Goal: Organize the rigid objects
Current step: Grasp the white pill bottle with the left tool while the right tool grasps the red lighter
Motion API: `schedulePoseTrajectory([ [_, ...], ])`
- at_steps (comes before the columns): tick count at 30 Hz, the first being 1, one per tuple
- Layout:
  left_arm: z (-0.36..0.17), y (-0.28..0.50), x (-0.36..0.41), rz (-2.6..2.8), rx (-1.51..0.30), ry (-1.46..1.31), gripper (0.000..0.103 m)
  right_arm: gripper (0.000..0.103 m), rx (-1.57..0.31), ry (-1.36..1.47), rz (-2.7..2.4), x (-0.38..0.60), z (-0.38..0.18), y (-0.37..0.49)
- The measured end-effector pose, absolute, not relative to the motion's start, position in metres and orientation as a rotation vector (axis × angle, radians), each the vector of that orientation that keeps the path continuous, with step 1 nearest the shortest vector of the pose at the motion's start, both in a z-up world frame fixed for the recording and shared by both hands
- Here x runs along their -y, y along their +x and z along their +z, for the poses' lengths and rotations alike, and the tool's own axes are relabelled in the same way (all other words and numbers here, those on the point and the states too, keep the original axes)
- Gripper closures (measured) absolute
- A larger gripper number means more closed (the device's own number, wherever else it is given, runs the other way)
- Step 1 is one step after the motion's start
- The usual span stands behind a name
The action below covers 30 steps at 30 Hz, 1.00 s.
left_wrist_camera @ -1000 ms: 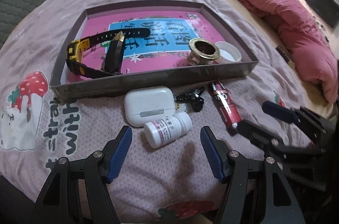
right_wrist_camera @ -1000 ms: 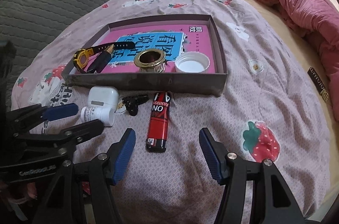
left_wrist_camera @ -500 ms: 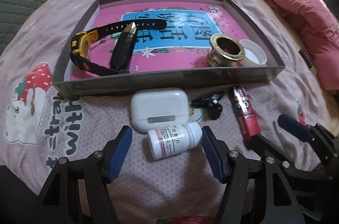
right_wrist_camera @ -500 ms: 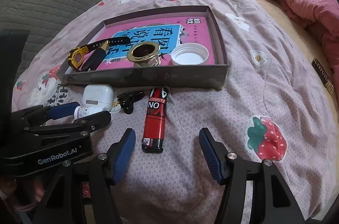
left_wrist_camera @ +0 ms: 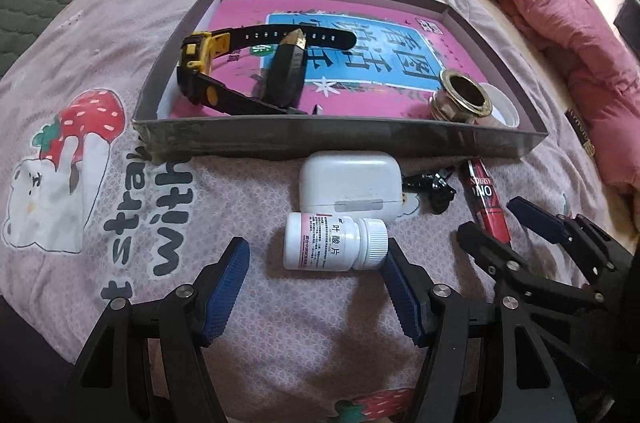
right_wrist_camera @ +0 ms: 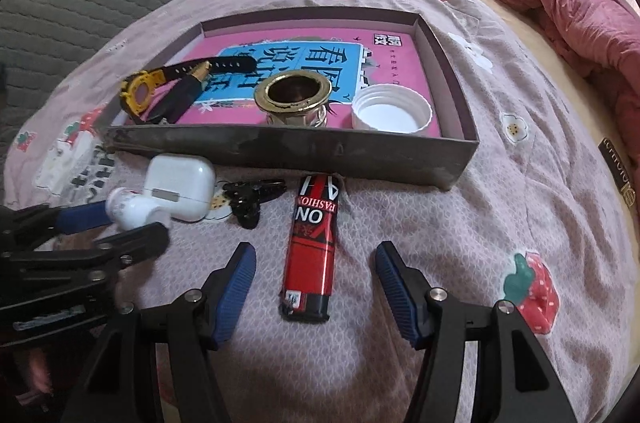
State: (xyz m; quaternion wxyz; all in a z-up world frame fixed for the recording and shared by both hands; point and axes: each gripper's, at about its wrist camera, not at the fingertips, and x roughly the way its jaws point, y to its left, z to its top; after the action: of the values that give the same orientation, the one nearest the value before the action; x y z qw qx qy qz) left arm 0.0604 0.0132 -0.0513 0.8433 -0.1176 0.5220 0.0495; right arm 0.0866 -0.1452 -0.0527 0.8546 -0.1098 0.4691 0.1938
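While both tools hang over the bed (right_wrist_camera: 520,183), each stands wide with nothing gripped. In the left wrist view, the left tool (left_wrist_camera: 316,283) fills the lower middle of the frame, and a white pill bottle (left_wrist_camera: 334,242) lies on its side between the 2 blue pads (left_wrist_camera: 226,287), its cap close to the right-hand pad; whether they touch I cannot tell. Just above the bottle, touching it, sits a white earbud case (left_wrist_camera: 351,181). To the right of the case lies a small black clip (left_wrist_camera: 434,185), and right of that a red lighter (left_wrist_camera: 484,203), partly covered by the right tool (left_wrist_camera: 520,227) at the lower right of the frame.

In the right wrist view, the right tool (right_wrist_camera: 316,287) sits at lower center and the lighter (right_wrist_camera: 312,247) lies lengthwise between its pads, apart from both. The left tool (right_wrist_camera: 116,227) shows at the left edge around the bottle (right_wrist_camera: 130,209).

Above these things, across the middle of both views, stands a shallow grey box (right_wrist_camera: 280,149) with a pink printed floor. It holds a black and yellow watch (left_wrist_camera: 208,71) at its left, a dark faceted object (left_wrist_camera: 288,71) leaning over the strap, a brass ring fitting (right_wrist_camera: 296,99) and a white lid (right_wrist_camera: 392,113) at its right. A pink quilt (right_wrist_camera: 572,19) is bunched at the upper right.
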Motion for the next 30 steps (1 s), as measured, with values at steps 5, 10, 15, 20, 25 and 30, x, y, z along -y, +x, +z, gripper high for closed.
schedulePoseTrajectory([
  [5,-0.052,0.062,-0.017,0.105,-1.096,-0.266,0.034,0.041,-0.991,-0.254,0.398,0.141,-0.058,0.089],
  [10,-0.054,0.063,-0.019,0.103,-1.088,-0.273,0.035,0.046,-0.983,-0.272,0.395,0.140,-0.060,0.089],
  [15,-0.055,0.064,-0.019,0.099,-1.079,-0.281,0.034,0.054,-0.981,-0.250,0.398,0.142,-0.059,0.089],
  [20,-0.057,0.061,-0.023,0.090,-1.074,-0.306,0.035,0.065,-0.984,-0.222,0.401,0.147,-0.059,0.093],
  [25,-0.058,0.060,-0.025,0.085,-1.066,-0.322,0.035,0.076,-0.977,-0.222,0.395,0.148,-0.056,0.093],
  [30,-0.057,0.059,-0.027,0.076,-1.054,-0.333,0.035,0.079,-0.974,-0.209,0.398,0.151,-0.053,0.093],
])
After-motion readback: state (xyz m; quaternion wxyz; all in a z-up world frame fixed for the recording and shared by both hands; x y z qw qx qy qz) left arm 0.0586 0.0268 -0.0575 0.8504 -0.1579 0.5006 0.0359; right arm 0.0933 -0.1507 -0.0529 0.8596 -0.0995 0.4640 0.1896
